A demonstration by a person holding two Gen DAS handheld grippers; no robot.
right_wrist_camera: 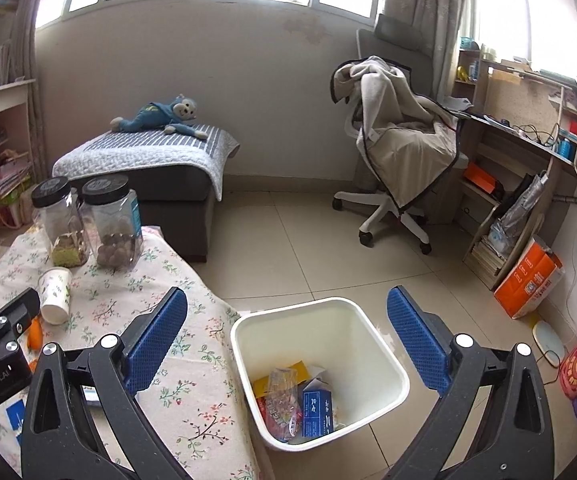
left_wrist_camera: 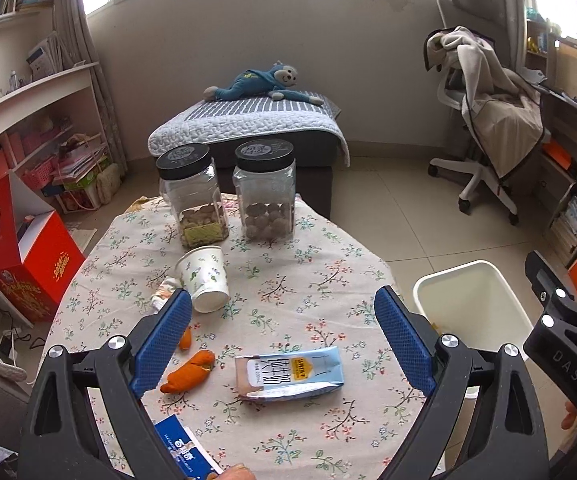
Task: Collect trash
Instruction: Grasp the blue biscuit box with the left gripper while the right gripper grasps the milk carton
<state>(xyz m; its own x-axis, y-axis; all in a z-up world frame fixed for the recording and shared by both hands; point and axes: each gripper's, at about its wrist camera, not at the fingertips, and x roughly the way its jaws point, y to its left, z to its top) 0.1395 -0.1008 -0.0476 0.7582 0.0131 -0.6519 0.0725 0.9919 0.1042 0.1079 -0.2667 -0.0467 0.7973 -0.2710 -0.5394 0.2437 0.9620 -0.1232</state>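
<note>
**Carton next, bin waiting**

Your left gripper (left_wrist_camera: pixel 282 334) hangs spread and empty over the carton (left_wrist_camera: pixel 289 372); peel (left_wrist_camera: pixel 189 372) left of the carton, tipped cup (left_wrist_camera: pixel 204 278) beyond it. Right gripper (right_wrist_camera: pixel 287 334), spread, is above the bin (right_wrist_camera: pixel 392 364). Grab carelessly and the tablecloth (left_wrist_camera: pixel 308 280) could bunch.

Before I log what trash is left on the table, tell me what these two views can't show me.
- Blue card: left wrist view, cut off by the left gripper finger and the frame's bottom edge.
- Crumpled wrapper: partly behind the tipped paper cup.
- Second orange peel: mostly hidden behind a finger.
- Bin contents: right wrist view, items overlap; lower layers hidden.
</note>
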